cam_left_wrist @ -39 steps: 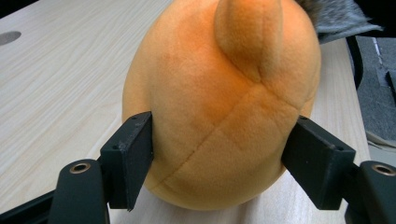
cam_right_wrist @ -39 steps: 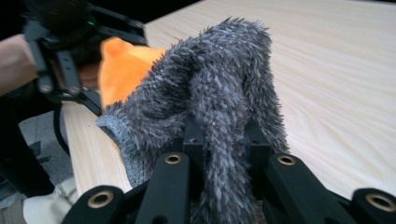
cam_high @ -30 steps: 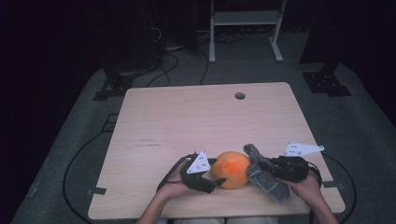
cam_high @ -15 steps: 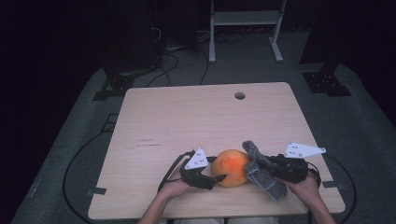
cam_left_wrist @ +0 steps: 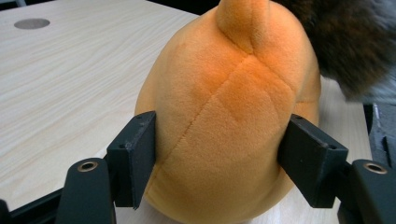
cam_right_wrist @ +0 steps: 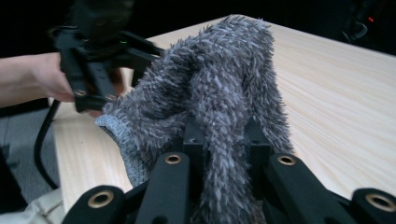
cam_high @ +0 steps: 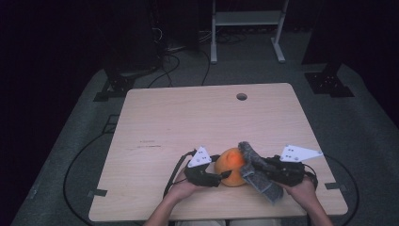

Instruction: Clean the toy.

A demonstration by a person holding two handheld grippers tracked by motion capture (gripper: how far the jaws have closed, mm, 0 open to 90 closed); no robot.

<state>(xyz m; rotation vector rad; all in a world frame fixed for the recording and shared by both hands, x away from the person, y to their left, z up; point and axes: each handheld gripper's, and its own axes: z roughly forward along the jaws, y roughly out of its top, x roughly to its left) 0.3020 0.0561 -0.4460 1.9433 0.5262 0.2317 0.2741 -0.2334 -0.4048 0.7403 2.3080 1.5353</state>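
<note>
An orange plush toy (cam_high: 230, 165) sits on the wooden table (cam_high: 188, 117) near its front edge. My left gripper (cam_high: 221, 178) reaches in from the left, and its jaws have just been closing on the toy. In the left gripper view the two black pads (cam_left_wrist: 137, 156) press against the sides of the orange plush toy (cam_left_wrist: 224, 116). My right gripper (cam_high: 256, 170) is shut on a grey fuzzy sock (cam_high: 262, 182), which leans against the toy's right side. The right gripper view shows the grey fuzzy sock (cam_right_wrist: 219, 74) pinched between my right gripper (cam_right_wrist: 224, 140) and flopping forward.
A round cable hole (cam_high: 241, 96) lies at the table's far side. Black cables (cam_high: 174, 176) trail off the front edge. Beyond the table are a white frame (cam_high: 247, 19) and dark stands on grey carpet. The person's other hand and the left gripper (cam_right_wrist: 93, 60) show at the right gripper view's left.
The left jaws have narrowed onto the orange plush toy. The right hand has shifted slightly with the grey sock still in its grip.
</note>
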